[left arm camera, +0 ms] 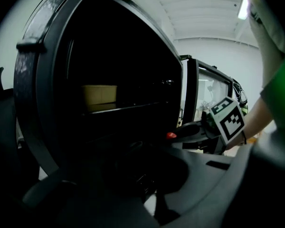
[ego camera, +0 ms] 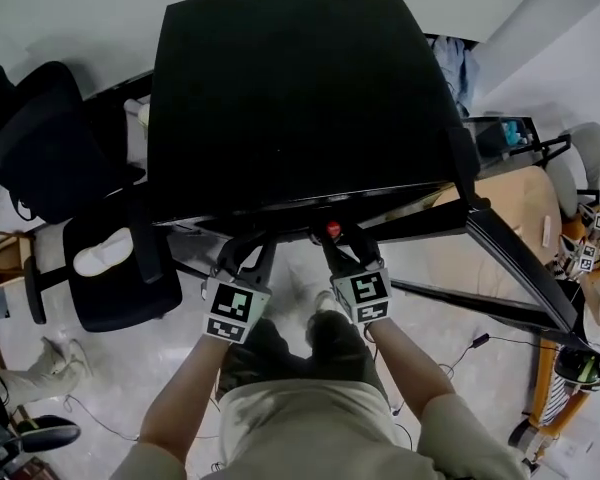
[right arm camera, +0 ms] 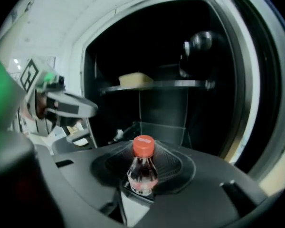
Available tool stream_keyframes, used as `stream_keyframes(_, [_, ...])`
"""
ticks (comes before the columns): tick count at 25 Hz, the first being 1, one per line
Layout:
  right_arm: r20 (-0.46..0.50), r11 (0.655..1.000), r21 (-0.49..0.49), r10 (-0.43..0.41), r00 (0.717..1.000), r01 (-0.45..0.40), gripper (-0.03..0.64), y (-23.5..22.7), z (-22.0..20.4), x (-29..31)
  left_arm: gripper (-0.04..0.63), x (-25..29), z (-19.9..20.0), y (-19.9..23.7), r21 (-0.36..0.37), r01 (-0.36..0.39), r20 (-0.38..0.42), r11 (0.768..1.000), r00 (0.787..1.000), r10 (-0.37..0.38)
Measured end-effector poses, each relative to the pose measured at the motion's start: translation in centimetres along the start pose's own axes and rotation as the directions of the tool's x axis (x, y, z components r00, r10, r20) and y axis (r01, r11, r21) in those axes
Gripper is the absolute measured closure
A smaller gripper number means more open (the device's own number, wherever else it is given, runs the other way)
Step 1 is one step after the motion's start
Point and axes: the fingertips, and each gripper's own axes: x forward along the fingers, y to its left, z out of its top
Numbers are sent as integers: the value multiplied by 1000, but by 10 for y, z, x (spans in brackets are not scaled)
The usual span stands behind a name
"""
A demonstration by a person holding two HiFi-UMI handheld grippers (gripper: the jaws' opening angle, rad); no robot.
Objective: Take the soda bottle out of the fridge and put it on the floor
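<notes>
The soda bottle (right arm camera: 142, 167), clear with dark drink and a red cap (ego camera: 332, 229), stands upright between the jaws of my right gripper (right arm camera: 143, 177), which is shut on its neck and shoulder. In the head view the right gripper (ego camera: 338, 238) sits at the front edge of the black fridge (ego camera: 290, 98), beside the left gripper (ego camera: 245, 255). The left gripper (left arm camera: 156, 175) has its jaws apart with nothing between them, facing the dark fridge opening. The bottle cap (left arm camera: 171, 135) also shows from the left gripper view.
The fridge door (ego camera: 520, 258) stands open to the right. A glass shelf (right arm camera: 152, 84) inside carries a pale box (right arm camera: 135, 80). A black office chair (ego camera: 100, 248) is on the left, a wooden table (ego camera: 510, 228) on the right, and cables (ego camera: 460, 353) lie on the floor.
</notes>
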Motion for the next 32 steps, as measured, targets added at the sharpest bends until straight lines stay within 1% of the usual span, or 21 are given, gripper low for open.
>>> stream_keyframes(4, [48,1000,10,12,999,-12,506,6,56,-37,589,-26,36,-9,45,-1,28,999,1000,0])
stream_keyframes(8, [101,999,-35,26,995,-23,506,14,109,-72,589,-51,65,-17,47,-1,43,999,999,-1])
stream_keyframes(12, [76,997,-67,32,997,-27,506,22,148,-102,589,-74,91,-23,50,3,43,999,999,-6])
stream_keyframes(16, [110,996,-77,52,993,-44,506,26,187,-128,589,-89,111,-26,59,4,35,998,999,-6])
stream_keyframes(20, [134,995,-84,71,988,-60,506,31,217,-153,589,-109,137,-28,51,-1,44,999,999,-1])
stream_keyframes(22, [146,994,-82,82,986,-70,506,34,232,-164,589,-121,155,-31,49,2,63,999,998,-6])
stream_keyframes(27, [182,994,-60,97,979,-87,506,44,263,-188,589,-147,193,-34,72,2,114,997,993,-10])
stream_keyframes(30, [179,993,-73,101,979,-89,506,47,273,-193,589,-157,206,-28,74,-8,135,997,991,-2])
stream_keyframes(32, [179,992,-84,105,978,-91,506,49,275,-194,589,-161,208,-23,67,-17,137,998,991,8])
